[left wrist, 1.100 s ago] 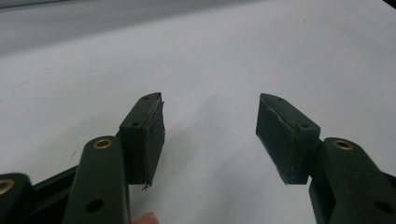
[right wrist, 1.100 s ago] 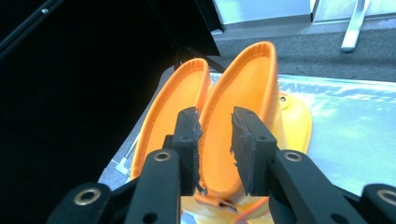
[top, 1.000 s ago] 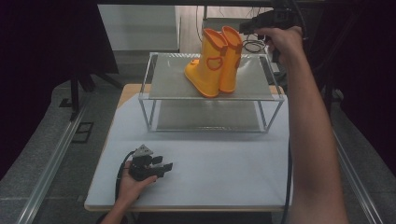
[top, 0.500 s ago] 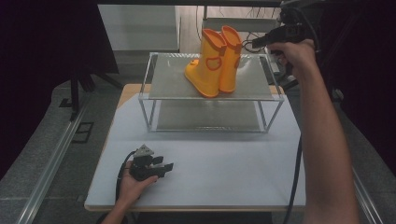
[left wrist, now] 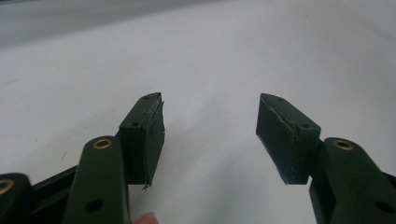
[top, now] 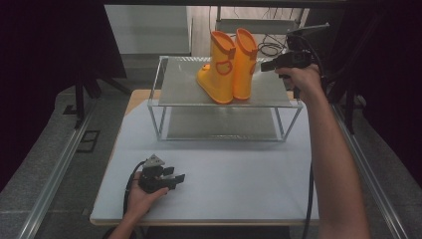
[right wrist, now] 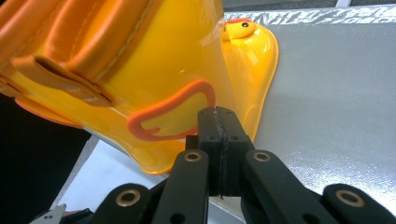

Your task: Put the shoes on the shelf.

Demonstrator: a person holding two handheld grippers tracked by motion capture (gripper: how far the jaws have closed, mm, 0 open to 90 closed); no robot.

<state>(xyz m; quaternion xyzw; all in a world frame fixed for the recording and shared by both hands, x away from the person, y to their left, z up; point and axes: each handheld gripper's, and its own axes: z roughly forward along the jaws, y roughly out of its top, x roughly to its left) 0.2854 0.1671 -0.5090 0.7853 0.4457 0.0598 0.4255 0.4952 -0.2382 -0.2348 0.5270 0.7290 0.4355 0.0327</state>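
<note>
Yellow rubber boots with orange trim stand upright side by side on the top shelf of the wire rack, near its back edge and right of centre. The right gripper hangs just beside them toward the rack's right edge, jaws pressed together on nothing. The left gripper rests on the white table near its front left corner, jaws apart.

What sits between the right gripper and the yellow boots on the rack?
Nothing visible. The right gripper, jaws shut and empty, is just beside the near yellow boot on the rack's top shelf. Whether it touches is unclear. The left gripper rests open on the table.
</note>
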